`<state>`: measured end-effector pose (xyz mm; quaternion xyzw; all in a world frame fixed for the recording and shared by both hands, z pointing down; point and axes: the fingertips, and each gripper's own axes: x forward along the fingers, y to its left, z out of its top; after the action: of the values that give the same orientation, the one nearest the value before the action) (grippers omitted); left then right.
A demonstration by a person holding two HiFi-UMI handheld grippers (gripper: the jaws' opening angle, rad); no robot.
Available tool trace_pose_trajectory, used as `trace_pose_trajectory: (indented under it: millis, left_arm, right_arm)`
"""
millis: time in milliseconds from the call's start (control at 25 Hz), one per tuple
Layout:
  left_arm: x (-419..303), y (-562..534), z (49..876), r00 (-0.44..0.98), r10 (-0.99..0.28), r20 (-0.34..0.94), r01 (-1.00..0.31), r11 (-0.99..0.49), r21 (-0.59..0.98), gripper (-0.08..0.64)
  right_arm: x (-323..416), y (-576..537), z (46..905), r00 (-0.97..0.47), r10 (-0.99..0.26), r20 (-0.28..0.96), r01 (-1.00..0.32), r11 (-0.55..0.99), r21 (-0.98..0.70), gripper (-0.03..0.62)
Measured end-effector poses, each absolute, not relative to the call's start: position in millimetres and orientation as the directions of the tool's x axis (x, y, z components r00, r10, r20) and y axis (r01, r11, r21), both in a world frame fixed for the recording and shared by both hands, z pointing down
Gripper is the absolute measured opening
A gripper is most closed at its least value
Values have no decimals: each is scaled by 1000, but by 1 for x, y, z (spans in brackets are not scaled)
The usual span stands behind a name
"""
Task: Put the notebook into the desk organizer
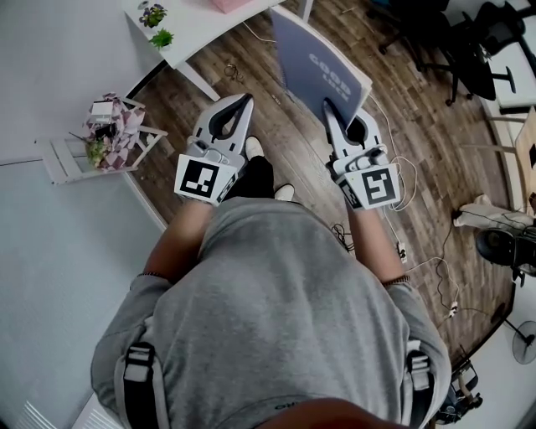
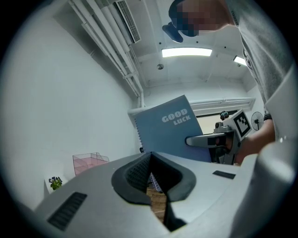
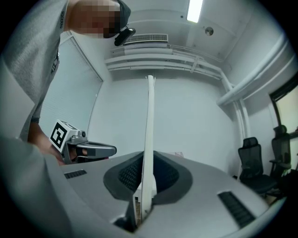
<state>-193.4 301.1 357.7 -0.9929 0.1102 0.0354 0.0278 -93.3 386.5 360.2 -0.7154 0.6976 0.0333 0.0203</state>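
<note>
Wooden floor [image 1: 289, 159] beside a white desk [image 1: 197, 25]; right gripper [image 1: 331, 107] clenches the blue notebook [image 1: 322, 71], which rises upright past its 2 fingertips; left gripper [image 1: 244, 100] closed, empty, alongside

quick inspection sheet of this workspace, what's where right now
surface: white desk at the far edge, mostly bare
job's things: blue notebook held upright over the floor, short of the desk; pink organizer on the desk, looks empty
clutter: two small plants on the desk; white stool with a pile of odds and ends beside it
grippers: left gripper shut, nothing in its fingers; right gripper shut on the notebook's edge
cables: loose cables across the floor on the right
surroundings: wood floor, office chairs, fan, white walls
</note>
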Motion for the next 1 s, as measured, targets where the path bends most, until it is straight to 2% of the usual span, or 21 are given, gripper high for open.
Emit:
trace_pose_trajectory:
  millis: [200, 400, 1000]
  left_arm:
    - [-170, 276, 355, 974, -205, -94, -209, -977, -46, 18]
    - [-147, 238, 353, 976, -200, -87, -205, -978, -49, 18]
    - [-109, 108, 347, 974, -199, -107, -203, -978, -35, 18]
  right_arm:
    - [-74, 366, 368, 12, -999, -41, -999, -14, 39, 38]
    - [-57, 320, 349, 13, -997, -79, -1000, -15, 24, 38]
    - [-19, 192, 351, -2, -999, -42, -1000, 1, 18, 38]
